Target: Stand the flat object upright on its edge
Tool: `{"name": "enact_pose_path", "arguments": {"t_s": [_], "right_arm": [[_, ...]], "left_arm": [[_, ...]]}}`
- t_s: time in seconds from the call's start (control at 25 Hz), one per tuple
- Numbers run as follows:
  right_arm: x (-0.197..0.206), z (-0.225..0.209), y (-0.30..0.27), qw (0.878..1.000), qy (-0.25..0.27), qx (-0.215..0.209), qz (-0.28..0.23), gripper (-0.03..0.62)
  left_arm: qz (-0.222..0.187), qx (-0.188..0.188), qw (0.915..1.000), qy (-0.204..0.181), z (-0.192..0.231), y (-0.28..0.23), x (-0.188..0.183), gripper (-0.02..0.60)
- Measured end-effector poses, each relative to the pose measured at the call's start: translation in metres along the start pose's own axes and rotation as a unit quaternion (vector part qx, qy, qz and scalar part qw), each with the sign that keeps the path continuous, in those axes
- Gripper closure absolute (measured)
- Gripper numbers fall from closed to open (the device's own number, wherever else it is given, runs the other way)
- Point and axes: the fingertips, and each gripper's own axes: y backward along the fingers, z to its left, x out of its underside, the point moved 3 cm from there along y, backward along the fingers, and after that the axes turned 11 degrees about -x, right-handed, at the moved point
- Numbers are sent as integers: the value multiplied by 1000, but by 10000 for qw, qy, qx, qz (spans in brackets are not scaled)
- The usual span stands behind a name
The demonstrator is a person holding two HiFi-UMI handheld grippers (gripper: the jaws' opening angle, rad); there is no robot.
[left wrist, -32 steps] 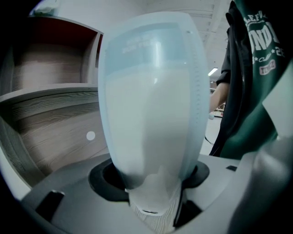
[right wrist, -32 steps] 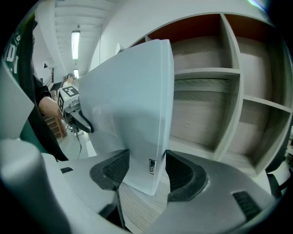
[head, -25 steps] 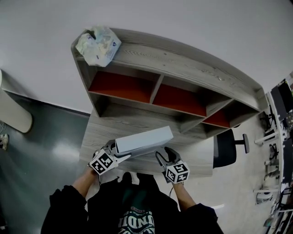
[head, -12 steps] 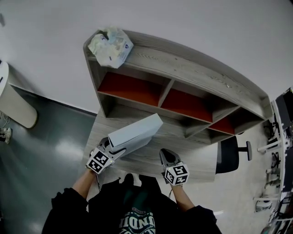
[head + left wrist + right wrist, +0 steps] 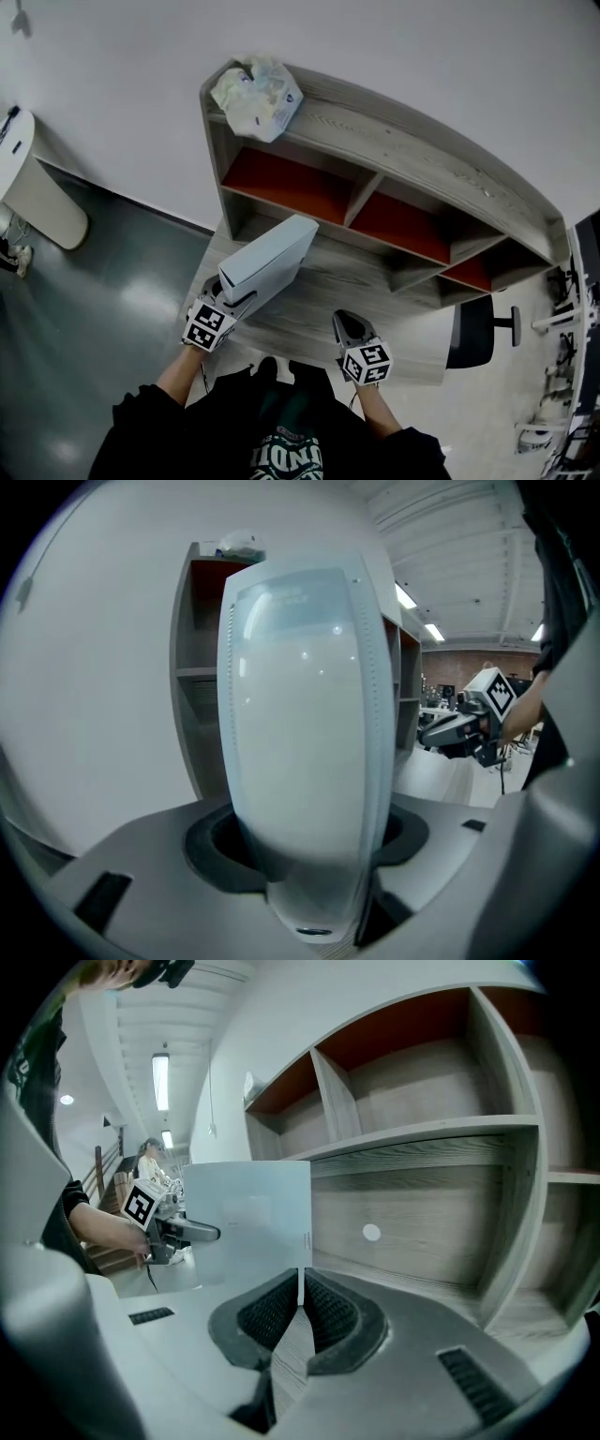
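The flat object [image 5: 267,262] is a long white slab with rounded edges. My left gripper [image 5: 228,302] is shut on its near end and holds it on edge above the desk, its far end towards the shelf's left compartment. In the left gripper view the slab [image 5: 305,724] fills the middle, clamped between the jaws of the left gripper [image 5: 309,864]. My right gripper [image 5: 345,324] hangs apart over the desk's front, shut with nothing in it. In the right gripper view the right gripper [image 5: 300,1312] has its pads together, and the slab [image 5: 248,1213] stands beyond them to the left.
A grey wooden shelf unit [image 5: 403,150] with red-backed compartments stands at the back of the desk [image 5: 375,281]. A crumpled plastic bag [image 5: 256,96] lies on its top left corner. An office chair [image 5: 473,330] stands to the right, and grey floor lies to the left.
The right gripper has come off the slab's right end and shut. The left gripper has swung the slab from lying across the desk front to pointing at the shelf.
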Motion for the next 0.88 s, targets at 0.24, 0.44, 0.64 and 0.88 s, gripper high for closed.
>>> {"name": "enact_pose_path", "arguments": {"t_s": [0.24, 0.44, 0.64, 0.88], "right_arm": [[-1, -1, -4, 10000, 11, -70, 54, 551], [-1, -2, -6, 9999, 18, -115, 96, 551], [-1, -8, -6, 9998, 7, -108, 145, 551], [0, -16, -6, 9997, -19, -100, 210, 551]], "left_arm": [[-17, -480, 9985, 249, 24, 0, 3, 307], [-58, -961, 9945, 418, 39, -4, 3, 308], [-88, -1398, 9884, 596, 51, -12, 4, 308], [-147, -1814, 9812, 649, 55, -20, 4, 308]]}}
